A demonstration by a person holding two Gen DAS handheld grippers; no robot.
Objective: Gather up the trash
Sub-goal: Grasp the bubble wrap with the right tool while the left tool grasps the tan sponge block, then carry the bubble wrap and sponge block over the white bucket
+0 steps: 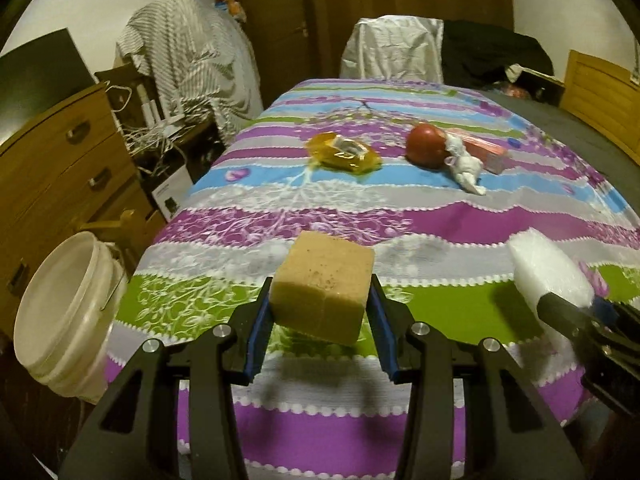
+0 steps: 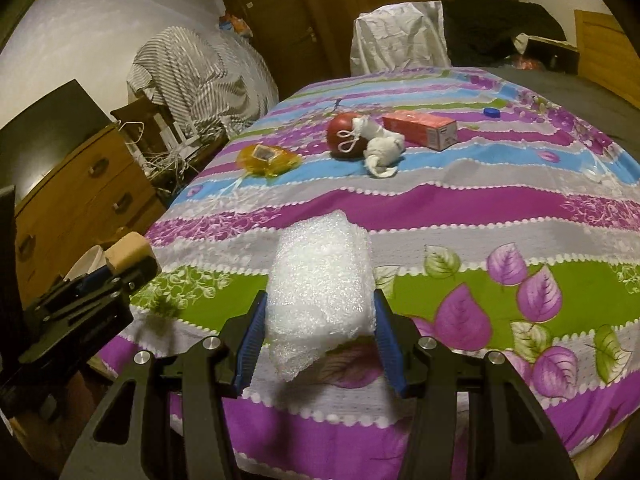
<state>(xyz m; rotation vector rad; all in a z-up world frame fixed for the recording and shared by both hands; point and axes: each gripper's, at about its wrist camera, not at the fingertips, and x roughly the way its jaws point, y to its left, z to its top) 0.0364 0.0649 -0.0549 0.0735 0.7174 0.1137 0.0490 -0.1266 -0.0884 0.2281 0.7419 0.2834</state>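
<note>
The left tool (image 1: 322,300) is partly closed, its blue pads clamped on the two sides of a tan sponge (image 1: 324,284). The sponge is a blocky piece held in the air above the near, green-striped end of the bed (image 1: 440,224); its long axis runs away from the tool, tilted up toward the far end. The right tool (image 2: 320,316) stands a little wider and grips a white wad of bubble wrap (image 2: 322,280), which bulges up between the pads and likewise points up and away over the bed's near end.

The left view alone shows a white bucket (image 1: 68,312) on the floor just off the bed's near left corner, mouth tilted toward the camera; the right tool enters at its right edge with the wrap. The right view alone shows a blue cap (image 2: 492,111) far right on the bedspread, and it catches the left tool at its left edge with the sponge.

Still lying across the middle of the bed, left to right: a yellow wrapper (image 2: 266,158), a red ball (image 2: 344,134), a white rag (image 2: 380,148) touching the ball, and a red box (image 2: 420,126) lying flat, its length running left to right.
</note>
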